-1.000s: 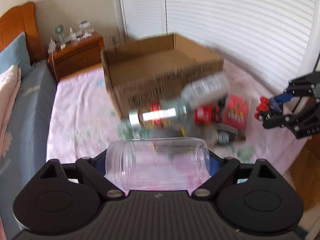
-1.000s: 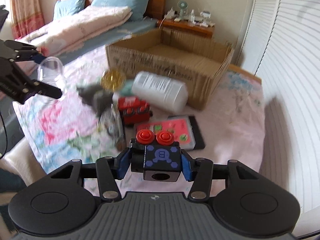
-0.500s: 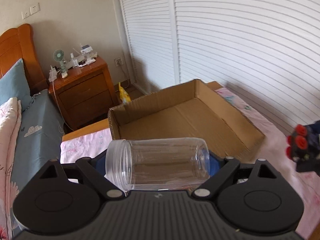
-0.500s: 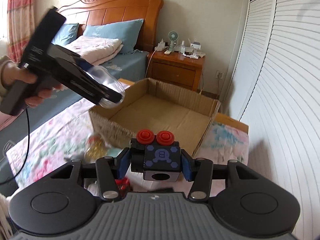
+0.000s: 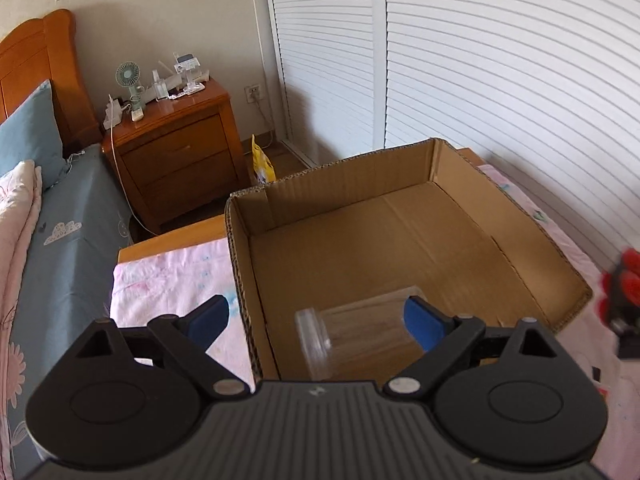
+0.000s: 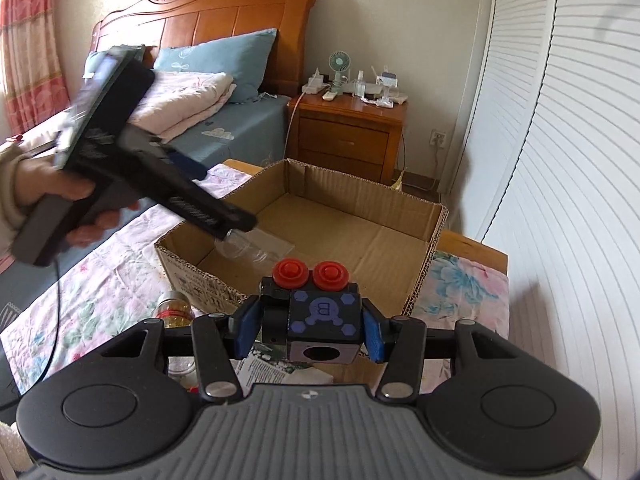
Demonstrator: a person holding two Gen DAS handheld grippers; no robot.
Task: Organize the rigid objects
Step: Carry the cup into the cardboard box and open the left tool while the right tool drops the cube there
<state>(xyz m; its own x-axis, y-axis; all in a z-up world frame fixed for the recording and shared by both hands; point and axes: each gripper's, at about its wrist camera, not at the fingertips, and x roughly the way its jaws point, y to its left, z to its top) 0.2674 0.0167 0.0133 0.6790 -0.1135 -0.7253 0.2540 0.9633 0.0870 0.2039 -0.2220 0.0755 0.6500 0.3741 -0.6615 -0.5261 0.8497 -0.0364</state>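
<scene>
My left gripper [image 5: 316,318] hangs over the near-left corner of the open cardboard box [image 5: 340,184], and its jaws are opening. The clear plastic jar [image 5: 360,332] lies blurred between and below them, inside the box. It is clear of the left pad and close by the right pad. In the right wrist view the jar [image 6: 248,248] sits just under the tip of the left gripper [image 6: 236,226], which a hand holds. My right gripper [image 6: 310,322] is shut on a black cube toy [image 6: 322,316] with two red buttons, held before the box's [image 6: 360,188] near wall.
A bottle with yellowish contents [image 6: 176,312] and a printed leaflet [image 6: 272,368] lie on the floral sheet in front of the box. Beyond the box are a wooden nightstand [image 5: 176,152], a bed [image 6: 224,120] and white louvered doors [image 5: 500,60].
My left gripper carried the jar from above the pile to over the box, then spread its jaws and the jar dropped out of them. My right gripper rose toward the box with the toy.
</scene>
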